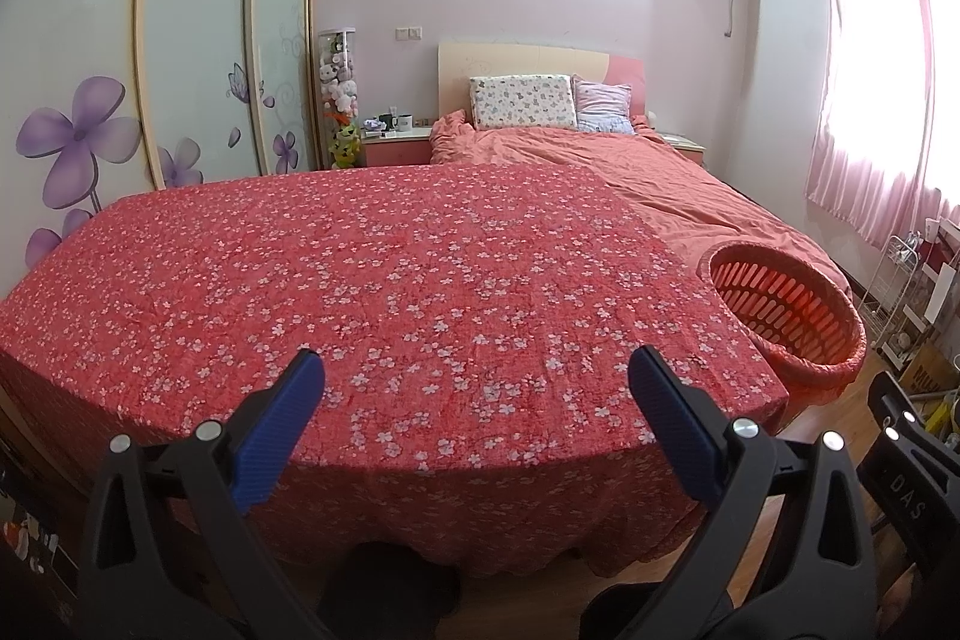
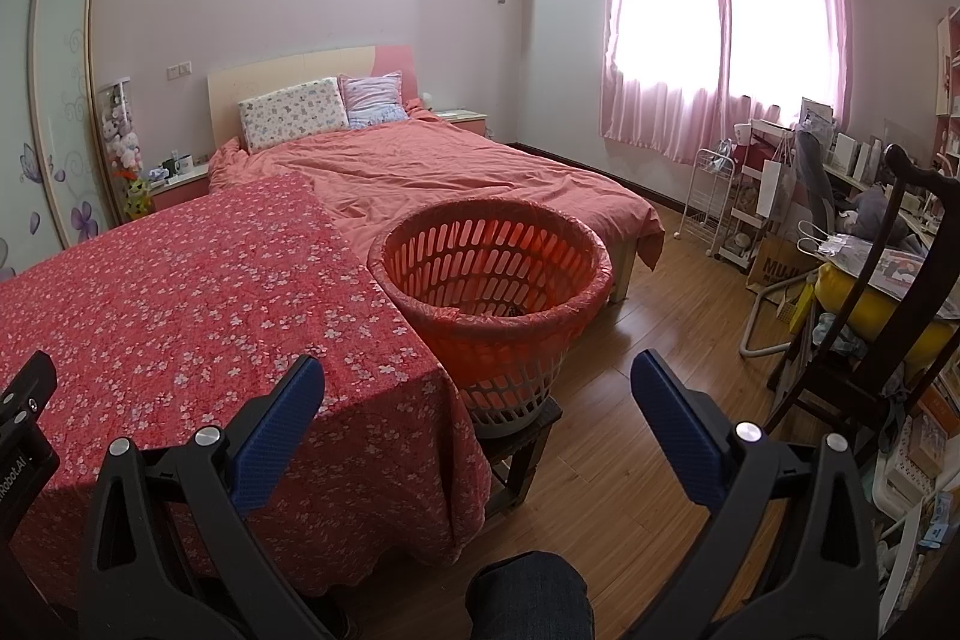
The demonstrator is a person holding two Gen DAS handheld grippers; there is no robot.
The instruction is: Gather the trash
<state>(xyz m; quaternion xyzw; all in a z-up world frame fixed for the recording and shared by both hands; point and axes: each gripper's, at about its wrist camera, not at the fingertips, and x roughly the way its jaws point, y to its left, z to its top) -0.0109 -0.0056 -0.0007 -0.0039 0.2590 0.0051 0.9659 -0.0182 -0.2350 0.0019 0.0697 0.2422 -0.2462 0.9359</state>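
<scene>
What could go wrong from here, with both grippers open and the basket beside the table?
1. The basket stands on a small dark stool, so a hard drop or a bump could tip it.
2. No trash shows on the floral tablecloth; the left gripper and right gripper, both open and empty, may have nothing to grasp.
3. The cloth hangs over the table edge; a finger could snag it.

Basket point(image 2: 489, 274) right of table point(image 2: 180, 292) — bed point(image 2: 456, 172) behind (on stool point(image 2: 519, 445)).

Floral-clothed surface point(image 2: 180, 292) at 9 o'clock; bed point(image 2: 456, 172) at 12; pink curtains point(image 2: 720, 10) at 2.
</scene>
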